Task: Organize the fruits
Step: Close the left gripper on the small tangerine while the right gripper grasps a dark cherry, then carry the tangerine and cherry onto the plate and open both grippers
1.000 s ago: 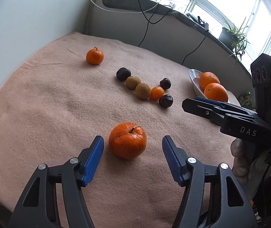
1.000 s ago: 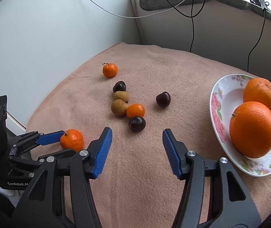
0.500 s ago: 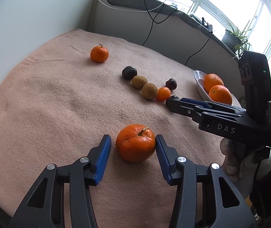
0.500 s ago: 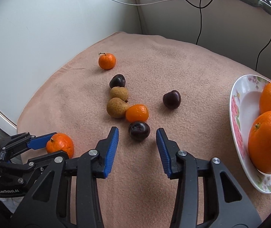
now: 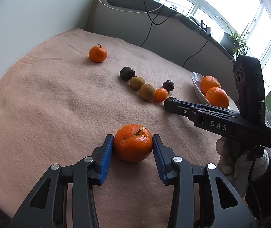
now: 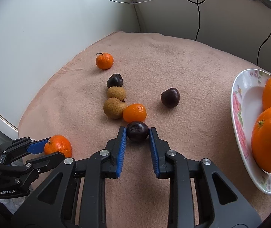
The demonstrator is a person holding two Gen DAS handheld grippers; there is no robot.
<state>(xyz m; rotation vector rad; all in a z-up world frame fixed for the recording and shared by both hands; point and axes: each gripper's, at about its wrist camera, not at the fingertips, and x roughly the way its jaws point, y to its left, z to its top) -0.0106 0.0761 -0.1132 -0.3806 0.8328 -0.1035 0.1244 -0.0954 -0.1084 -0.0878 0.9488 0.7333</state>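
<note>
Fingers (image 5: 107,150) of the left gripper (image 5: 133,148) are clamping the mandarin (image 5: 133,142); right gripper (image 6: 137,140) is pinching the dark cherry (image 6: 137,131), having just closed. Lifting straight up, gently, seems wise.

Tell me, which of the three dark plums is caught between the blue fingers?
The nearest dark plum, touching the small orange fruit. The right gripper pinches it; the other two lie free, farther up the cloth.

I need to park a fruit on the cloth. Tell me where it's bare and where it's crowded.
Bare cloth: the wide stretch between the lone dark fruit and the plate, and the near-left area between the far tangerine and the left gripper. Crowded: the touching row of fruit from the far dark fruit to the right gripper.
</note>
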